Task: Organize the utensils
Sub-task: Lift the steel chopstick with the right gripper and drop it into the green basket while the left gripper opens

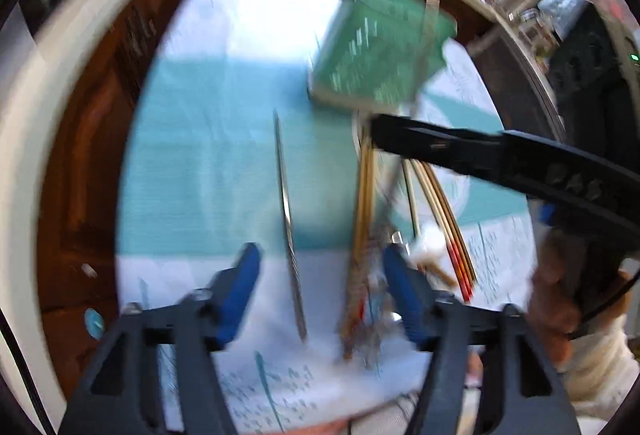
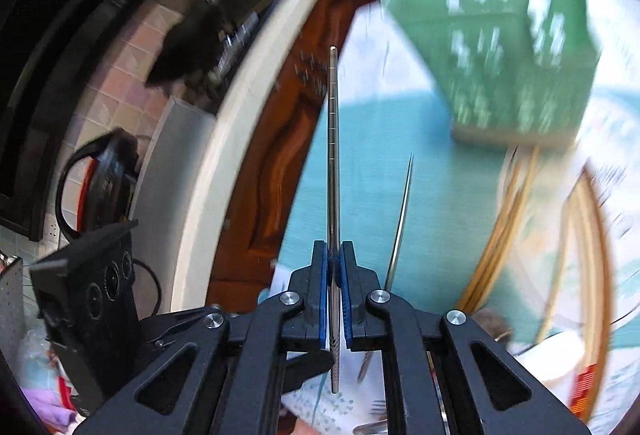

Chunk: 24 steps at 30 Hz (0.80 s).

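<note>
My right gripper (image 2: 335,263) is shut on a thin metal chopstick (image 2: 334,155), which stands straight out past the blue pads. In the left wrist view the right gripper (image 1: 376,131) reaches in from the right, and its chopstick (image 1: 431,7) crosses the green slotted basket (image 1: 380,43). My left gripper (image 1: 324,283) is open above the cloth, its pads touching nothing. A second metal chopstick (image 1: 288,219) lies on the teal cloth below it. Right of that lies a bundle of wooden chopsticks (image 1: 362,203). The basket (image 2: 500,55) and the lying chopstick (image 2: 400,215) also show in the right wrist view.
A teal and white cloth (image 1: 208,155) covers a round brown table with a cream rim (image 1: 52,123). More wooden chopsticks (image 1: 440,203) fan out at the right beside a small white piece (image 1: 430,239). A person's hand (image 1: 560,299) holds the right gripper. Black gear (image 2: 88,295) stands beyond the table.
</note>
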Each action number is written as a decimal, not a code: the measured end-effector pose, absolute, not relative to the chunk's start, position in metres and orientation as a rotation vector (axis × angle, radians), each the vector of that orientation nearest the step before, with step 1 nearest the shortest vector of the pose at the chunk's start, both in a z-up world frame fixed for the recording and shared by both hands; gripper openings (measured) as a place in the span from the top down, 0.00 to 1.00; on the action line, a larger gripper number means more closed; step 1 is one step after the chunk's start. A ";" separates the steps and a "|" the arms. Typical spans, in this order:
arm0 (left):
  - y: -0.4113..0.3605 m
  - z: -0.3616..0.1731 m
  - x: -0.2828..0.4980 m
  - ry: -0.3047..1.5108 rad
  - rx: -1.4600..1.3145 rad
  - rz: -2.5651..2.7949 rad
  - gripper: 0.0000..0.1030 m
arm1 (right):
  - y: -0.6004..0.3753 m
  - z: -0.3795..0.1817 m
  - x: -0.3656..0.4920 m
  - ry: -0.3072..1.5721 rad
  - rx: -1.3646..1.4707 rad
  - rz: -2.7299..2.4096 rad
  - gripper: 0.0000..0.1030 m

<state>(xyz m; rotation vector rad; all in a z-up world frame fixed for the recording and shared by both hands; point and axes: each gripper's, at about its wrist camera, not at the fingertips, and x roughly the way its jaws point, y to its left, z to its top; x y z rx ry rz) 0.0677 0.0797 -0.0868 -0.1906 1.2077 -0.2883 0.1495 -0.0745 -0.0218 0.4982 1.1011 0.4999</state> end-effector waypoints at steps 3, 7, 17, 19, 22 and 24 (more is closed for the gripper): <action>0.078 -0.067 0.073 1.113 -0.150 -0.239 0.28 | -0.089 0.013 0.153 1.000 0.427 0.443 0.95; 0.076 -0.052 0.087 1.047 -0.105 -0.194 0.24 | -0.098 0.039 0.157 0.902 0.280 0.351 0.95; 0.065 -0.062 0.107 1.042 -0.055 -0.116 0.22 | -0.137 0.069 0.164 0.790 0.304 0.290 0.95; 0.067 -0.064 0.104 1.033 -0.062 -0.103 0.22 | -0.147 0.085 0.164 0.733 0.311 0.264 0.95; 0.070 -0.069 0.100 1.026 -0.079 -0.084 0.22 | -0.163 0.109 0.165 0.643 0.351 0.223 0.95; 0.074 -0.074 0.099 1.031 -0.103 -0.073 0.22 | -0.170 0.122 0.169 0.580 0.359 0.194 0.95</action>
